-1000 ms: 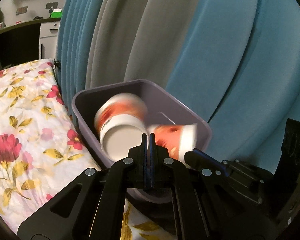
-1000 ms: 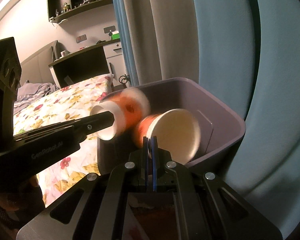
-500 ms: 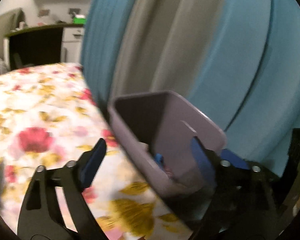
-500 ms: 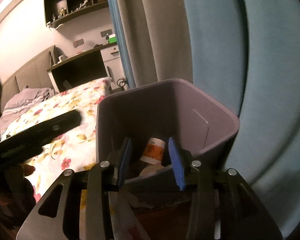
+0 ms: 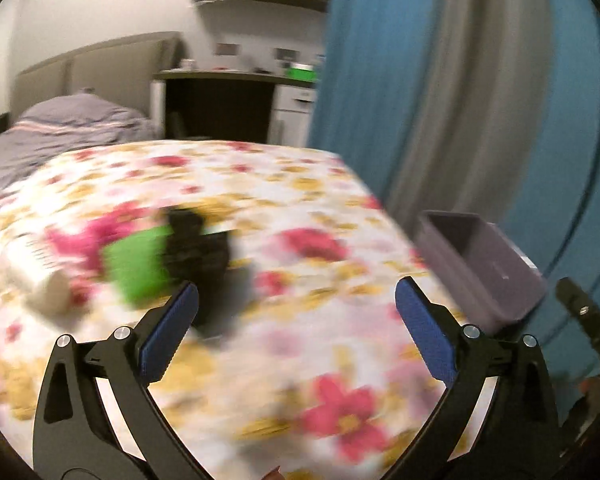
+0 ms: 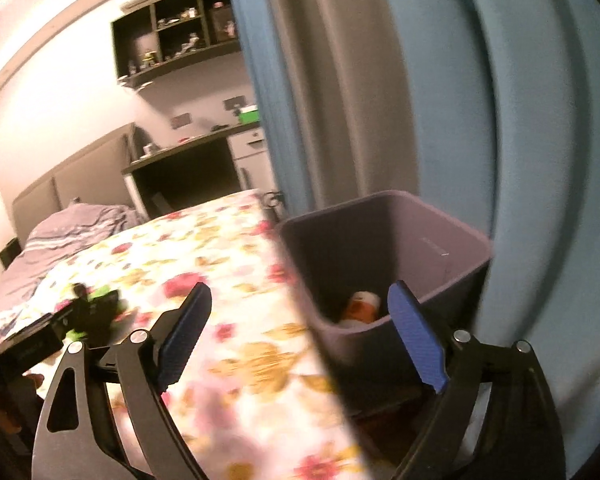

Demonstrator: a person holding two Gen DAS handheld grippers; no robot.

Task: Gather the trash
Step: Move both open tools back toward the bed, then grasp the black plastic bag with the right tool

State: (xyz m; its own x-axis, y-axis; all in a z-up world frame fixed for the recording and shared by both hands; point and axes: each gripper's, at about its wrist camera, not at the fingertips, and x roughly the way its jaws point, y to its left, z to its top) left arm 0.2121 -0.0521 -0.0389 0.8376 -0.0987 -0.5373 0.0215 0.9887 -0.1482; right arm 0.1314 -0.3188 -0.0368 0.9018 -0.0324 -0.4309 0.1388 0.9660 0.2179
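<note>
Purple bin (image 6: 384, 256) beside floral bed (image 5: 300, 280); cup (image 6: 360, 306) lies inside.
Left tongs (image 5: 296, 320) and right tongs (image 6: 300, 332) both opening wide, nothing between. Blurred green and black litter (image 5: 172, 256) on bed at 10 o'clock of left tongs.
</note>
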